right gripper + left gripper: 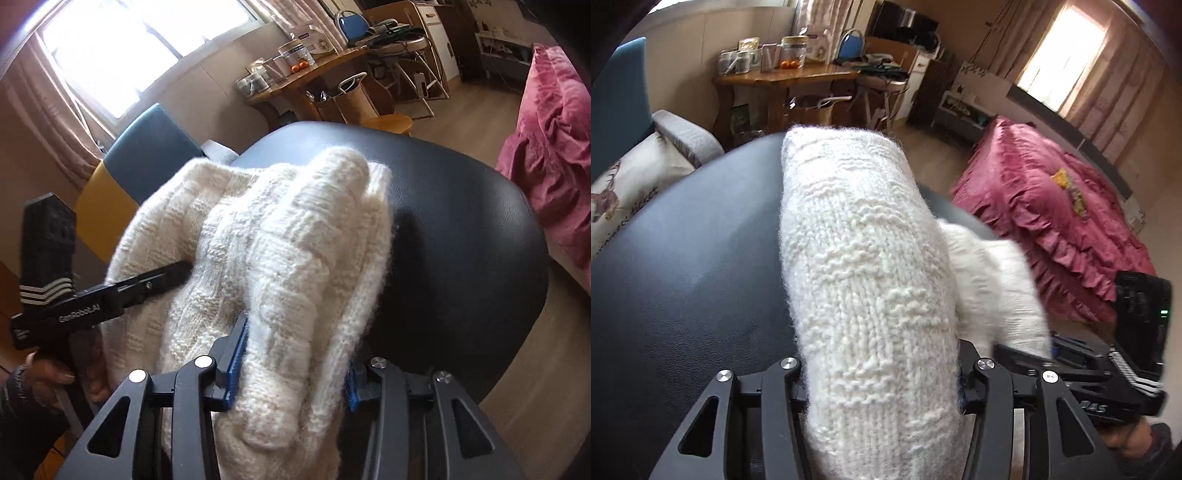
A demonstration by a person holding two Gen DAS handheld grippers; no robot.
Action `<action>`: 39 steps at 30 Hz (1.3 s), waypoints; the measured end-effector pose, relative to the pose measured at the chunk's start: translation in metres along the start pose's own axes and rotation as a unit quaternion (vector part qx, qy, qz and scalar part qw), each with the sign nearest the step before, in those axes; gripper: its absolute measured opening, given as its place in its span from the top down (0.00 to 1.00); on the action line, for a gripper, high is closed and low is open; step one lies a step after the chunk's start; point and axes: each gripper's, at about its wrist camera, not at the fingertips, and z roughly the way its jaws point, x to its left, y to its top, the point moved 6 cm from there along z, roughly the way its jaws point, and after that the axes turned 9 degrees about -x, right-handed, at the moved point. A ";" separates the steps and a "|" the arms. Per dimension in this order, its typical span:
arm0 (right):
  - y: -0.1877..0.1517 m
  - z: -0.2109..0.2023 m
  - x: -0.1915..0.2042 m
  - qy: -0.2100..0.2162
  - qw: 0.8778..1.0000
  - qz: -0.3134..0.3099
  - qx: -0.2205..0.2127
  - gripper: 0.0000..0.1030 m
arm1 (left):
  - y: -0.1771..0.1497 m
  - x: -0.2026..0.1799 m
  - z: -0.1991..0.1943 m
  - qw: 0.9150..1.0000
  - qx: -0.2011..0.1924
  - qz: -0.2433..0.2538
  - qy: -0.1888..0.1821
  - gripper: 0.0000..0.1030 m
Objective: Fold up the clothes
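A cream knitted sweater (pixel 864 280) lies bunched over a round black padded table (pixel 683 266). My left gripper (pixel 882 387) is shut on a thick fold of it, which hides the fingertips. In the right wrist view the sweater (pixel 280 258) fills the middle, on the black table (pixel 461 240). My right gripper (pixel 291 369) is shut on another fold, its blue pads (pixel 236 354) pressed into the knit. The left gripper (pixel 162 277) shows there from the side, its fingers buried in the sweater. The right gripper (pixel 1034 350) shows at lower right in the left wrist view.
A bed with a pink ruffled cover (pixel 1052 221) stands to the right. A wooden desk (pixel 783 79) with jars and oranges is at the back. A blue and yellow chair (pixel 136 162) and a cushioned seat (pixel 639 173) stand beside the table.
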 end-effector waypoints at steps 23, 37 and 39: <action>-0.014 -0.020 0.085 -0.041 0.953 -0.300 0.013 0.58 | -0.007 0.013 -0.067 0.995 -0.097 -0.012 0.035 0.17; -0.040 -0.015 0.048 -0.088 0.970 -0.228 -0.013 0.53 | -0.048 -0.004 -0.028 0.995 -0.059 0.015 0.074 0.07; -0.039 -0.017 0.049 -0.094 0.972 -0.215 -0.011 0.48 | -0.047 -0.005 -0.033 0.994 -0.060 0.021 0.089 0.07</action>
